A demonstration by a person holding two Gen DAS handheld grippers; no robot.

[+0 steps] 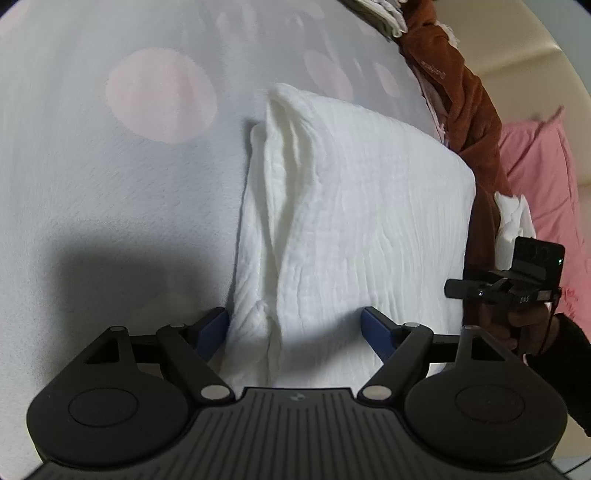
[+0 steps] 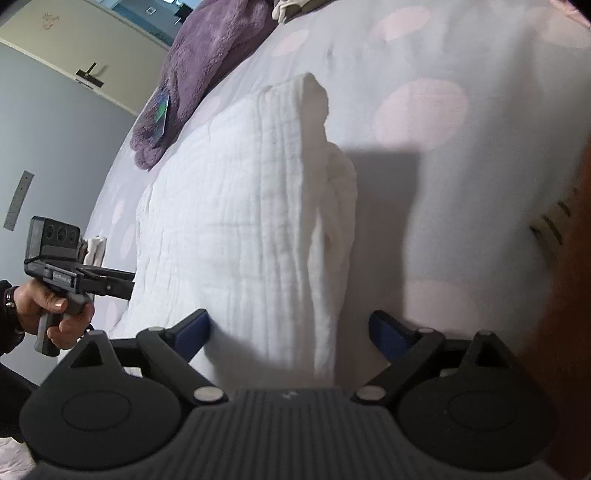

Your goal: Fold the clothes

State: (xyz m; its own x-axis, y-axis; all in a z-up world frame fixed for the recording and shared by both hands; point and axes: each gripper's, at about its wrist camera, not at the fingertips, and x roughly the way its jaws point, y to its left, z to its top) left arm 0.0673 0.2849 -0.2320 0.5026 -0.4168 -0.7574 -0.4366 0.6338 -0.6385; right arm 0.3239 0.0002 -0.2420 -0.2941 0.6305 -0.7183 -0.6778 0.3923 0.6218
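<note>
We see the right gripper (image 2: 290, 332) spread wide over the near edge of a folded white cloth (image 2: 236, 229) on a dotted sheet (image 2: 461, 166); left gripper (image 2: 127, 284) at the cloth's left side, purple blanket (image 2: 207, 62) beyond.

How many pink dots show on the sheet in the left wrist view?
4 or more: one large dot left of the white folded cloth, and fainter ones beyond it; the cloth may hide others.
</note>
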